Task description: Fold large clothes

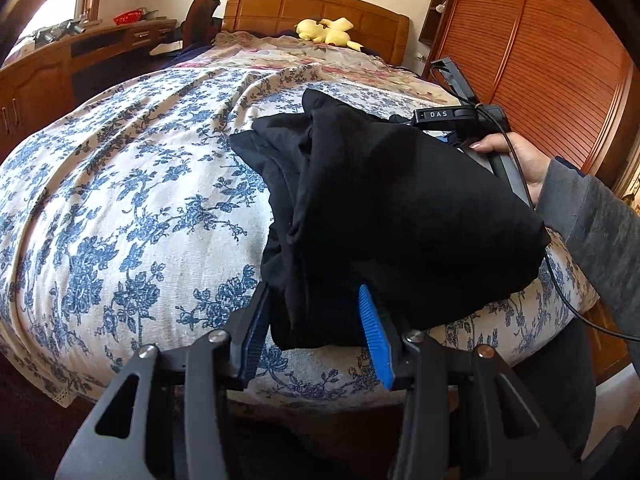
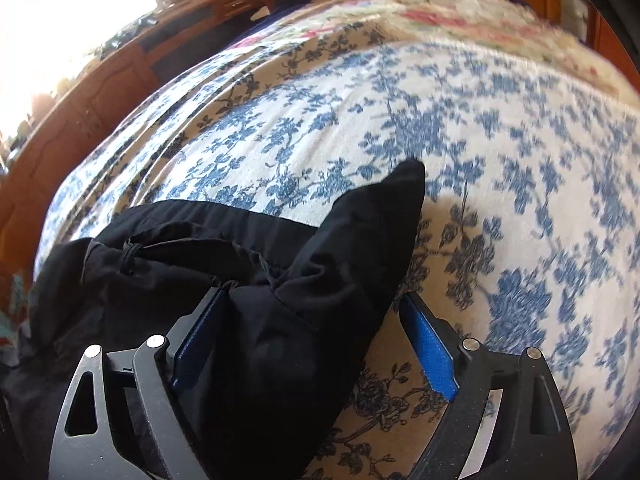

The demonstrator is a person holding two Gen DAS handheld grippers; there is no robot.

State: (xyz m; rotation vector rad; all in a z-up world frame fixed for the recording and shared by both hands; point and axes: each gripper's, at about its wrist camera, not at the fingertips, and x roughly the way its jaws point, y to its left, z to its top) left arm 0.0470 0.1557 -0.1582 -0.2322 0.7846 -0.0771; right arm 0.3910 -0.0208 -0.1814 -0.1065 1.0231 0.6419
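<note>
A black garment (image 1: pixel 392 216) lies bunched and partly folded on the bed with the blue floral cover (image 1: pixel 132 208). My left gripper (image 1: pixel 314 300) is open, its blue pads either side of the garment's near edge. In the right wrist view the same garment (image 2: pixel 256 280) has a pointed corner sticking up. My right gripper (image 2: pixel 316 312) is open, with the cloth lying between its fingers and against the left pad (image 2: pixel 196 340). The right gripper's body and the hand holding it (image 1: pixel 516 160) show behind the garment in the left wrist view.
A yellow plush toy (image 1: pixel 326 32) lies by the wooden headboard (image 1: pixel 316 12). A wooden desk (image 1: pixel 60 64) runs along the left side of the bed. A wooden wardrobe (image 1: pixel 552 60) stands on the right. A black cable (image 1: pixel 560 280) hangs by the bed's near corner.
</note>
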